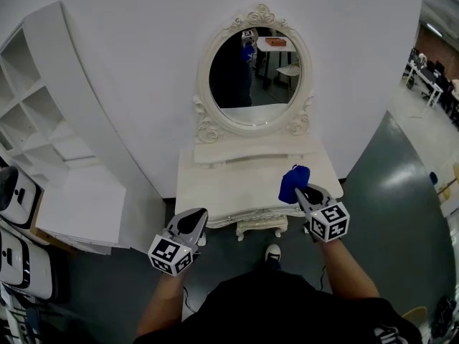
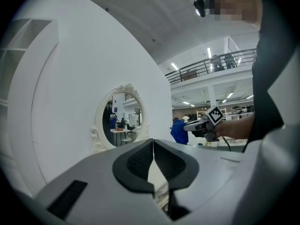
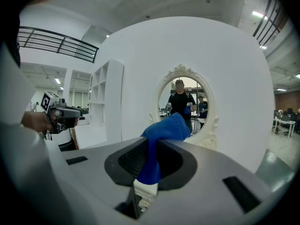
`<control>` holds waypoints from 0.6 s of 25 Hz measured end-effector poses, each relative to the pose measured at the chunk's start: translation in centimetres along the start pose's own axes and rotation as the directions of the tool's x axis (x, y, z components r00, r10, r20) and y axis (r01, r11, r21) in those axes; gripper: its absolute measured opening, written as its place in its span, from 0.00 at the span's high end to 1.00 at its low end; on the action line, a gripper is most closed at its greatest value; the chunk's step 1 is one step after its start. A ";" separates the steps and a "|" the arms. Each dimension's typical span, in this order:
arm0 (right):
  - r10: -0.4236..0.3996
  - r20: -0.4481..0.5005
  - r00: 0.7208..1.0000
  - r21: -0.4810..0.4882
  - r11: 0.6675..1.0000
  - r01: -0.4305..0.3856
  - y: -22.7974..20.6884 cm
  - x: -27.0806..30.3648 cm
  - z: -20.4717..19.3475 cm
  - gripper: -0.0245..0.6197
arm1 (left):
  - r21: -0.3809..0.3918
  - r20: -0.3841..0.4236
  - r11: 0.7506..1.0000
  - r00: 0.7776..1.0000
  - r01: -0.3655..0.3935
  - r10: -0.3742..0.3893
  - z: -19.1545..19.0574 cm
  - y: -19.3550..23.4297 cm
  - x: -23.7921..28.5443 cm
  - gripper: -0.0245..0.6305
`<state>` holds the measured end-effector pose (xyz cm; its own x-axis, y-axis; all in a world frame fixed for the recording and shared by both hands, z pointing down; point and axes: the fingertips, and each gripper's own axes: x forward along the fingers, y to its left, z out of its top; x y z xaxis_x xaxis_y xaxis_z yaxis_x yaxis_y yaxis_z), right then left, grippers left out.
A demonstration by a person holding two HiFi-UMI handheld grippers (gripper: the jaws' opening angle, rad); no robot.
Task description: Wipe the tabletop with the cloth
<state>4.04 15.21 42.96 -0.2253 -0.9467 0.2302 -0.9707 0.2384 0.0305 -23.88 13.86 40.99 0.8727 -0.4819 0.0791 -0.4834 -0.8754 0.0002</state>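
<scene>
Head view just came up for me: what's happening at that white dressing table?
A person stands at the white dressing table, below its oval mirror, with a gripper in each hand. The right gripper is shut on a blue cloth, held over the right front part of the tabletop. I cannot tell whether the cloth touches the surface. The left gripper is shut on nothing and sits off the table's left front corner.

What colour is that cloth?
Blue. The cloth shows best in the right gripper view.
</scene>
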 end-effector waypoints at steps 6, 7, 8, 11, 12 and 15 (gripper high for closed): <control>0.009 -0.004 1.000 0.012 1.000 -0.009 -3.4 3.5 0.0 0.90 | 0.000 -0.024 1.000 1.000 -0.015 0.015 -0.4 1.8 3.7 0.94; 0.014 -0.009 1.000 0.016 1.000 -0.014 -4.0 4.2 -0.2 0.90 | -0.001 -0.027 1.000 0.999 -0.019 0.019 -0.4 2.2 4.4 0.94; 0.020 -0.015 1.000 0.019 1.000 -0.019 -4.6 5.1 -0.4 0.90 | -0.003 -0.031 1.000 0.999 -0.024 0.024 -0.4 2.6 5.1 0.94; 0.041 -0.028 0.999 0.027 0.999 -0.041 -6.5 7.9 -0.7 0.90 | -0.009 -0.047 0.999 0.998 -0.042 0.042 -0.7 4.2 7.4 0.94; 0.048 -0.031 0.998 0.028 0.998 -0.048 -7.2 9.0 -0.8 0.90 | -0.010 -0.053 0.999 0.997 -0.049 0.048 -0.9 4.8 8.3 0.94; 0.068 -0.037 0.997 0.024 0.997 -0.067 -9.0 12.0 -0.6 0.90 | -0.017 -0.066 0.997 0.996 -0.069 0.068 -1.2 6.6 10.7 0.94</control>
<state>10.16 1.85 46.07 -0.2873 -0.9198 0.2674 -0.9552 0.2958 -0.0086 -17.78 2.96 43.03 0.8316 -0.5363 0.1442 -0.5434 -0.8394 0.0119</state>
